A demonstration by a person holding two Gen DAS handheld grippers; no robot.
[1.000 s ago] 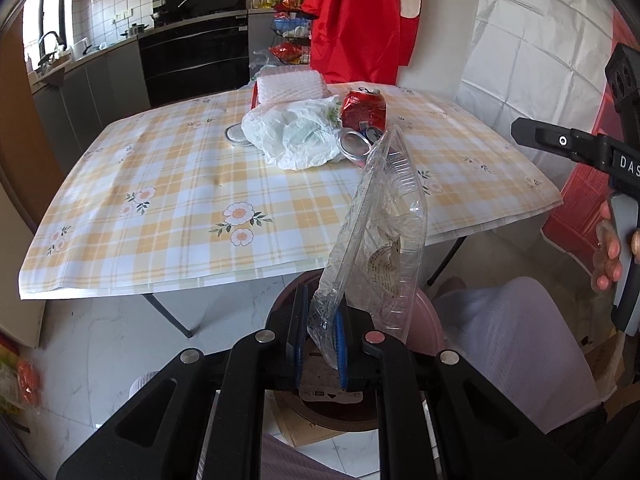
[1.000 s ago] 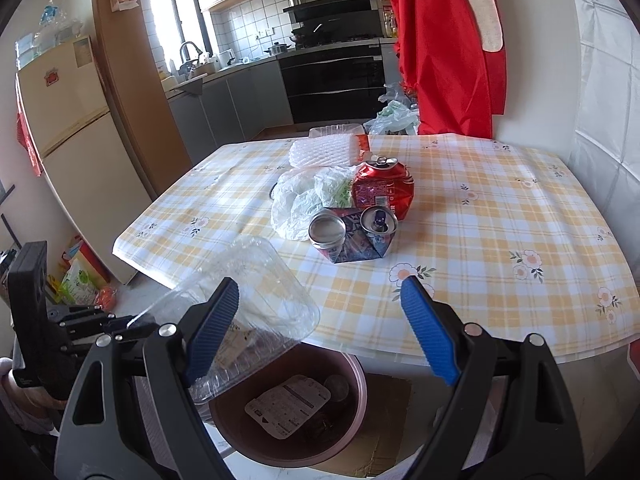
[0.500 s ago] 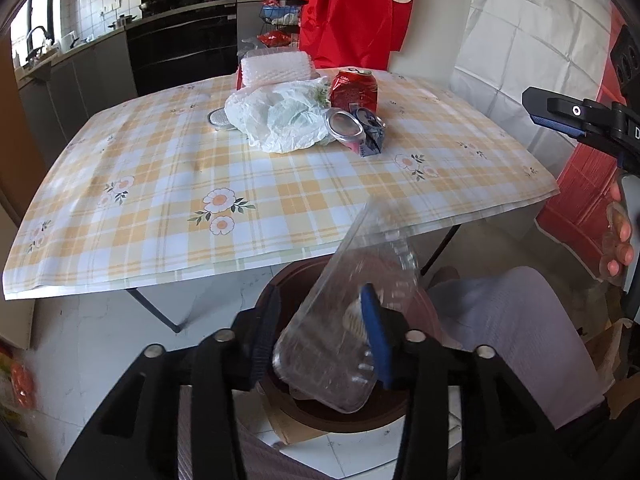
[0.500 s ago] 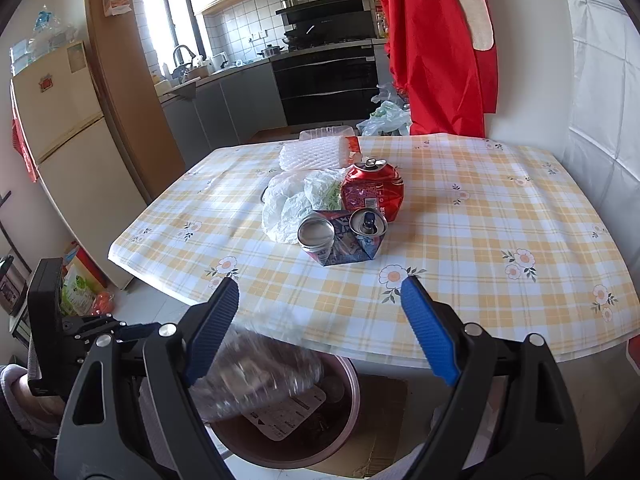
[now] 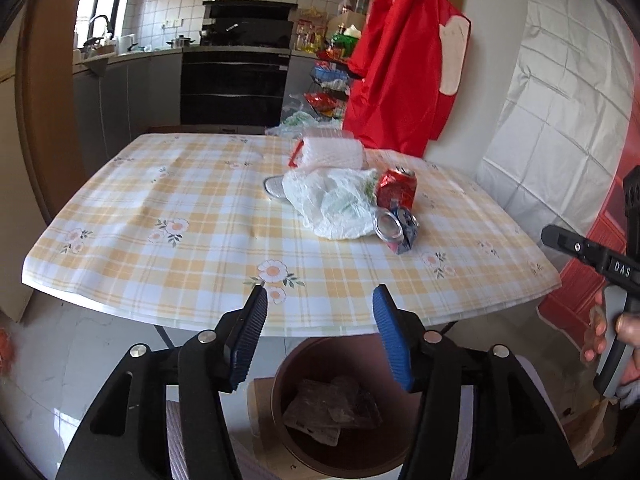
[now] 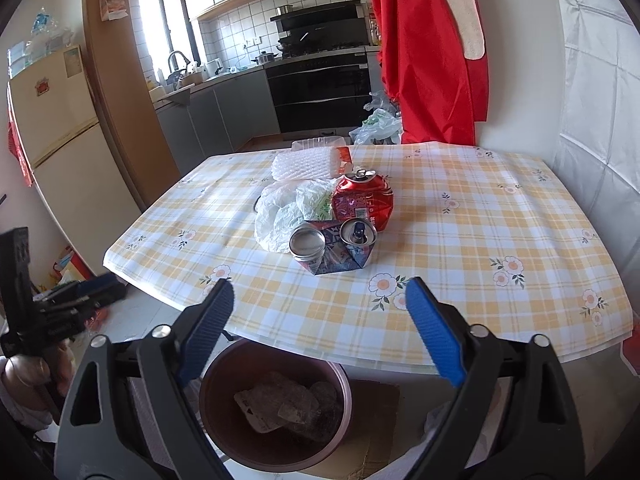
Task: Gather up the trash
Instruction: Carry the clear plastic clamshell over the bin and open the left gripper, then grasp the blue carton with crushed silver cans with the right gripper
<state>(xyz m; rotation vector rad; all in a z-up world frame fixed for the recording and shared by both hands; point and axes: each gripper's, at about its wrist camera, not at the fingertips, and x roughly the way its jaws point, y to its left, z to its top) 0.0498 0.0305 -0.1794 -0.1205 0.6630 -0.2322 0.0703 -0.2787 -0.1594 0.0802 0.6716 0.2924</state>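
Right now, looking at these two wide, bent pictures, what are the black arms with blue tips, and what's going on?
No robot here: a person holds a hand tool in each hand, each a two-finger gripper with a wide-angle camera looking along its blue-padded fingers. One picture comes from the left gripper, the other from the right gripper. Both hold nothing; their jaws are opening.

Ahead is a table with a checked, flowered cloth. On it lie trash: a crumpled white plastic bag, a crushed red can, a flattened blue can and a white foam net.

Below, on the floor, stands a brown bin holding a clear plastic container.
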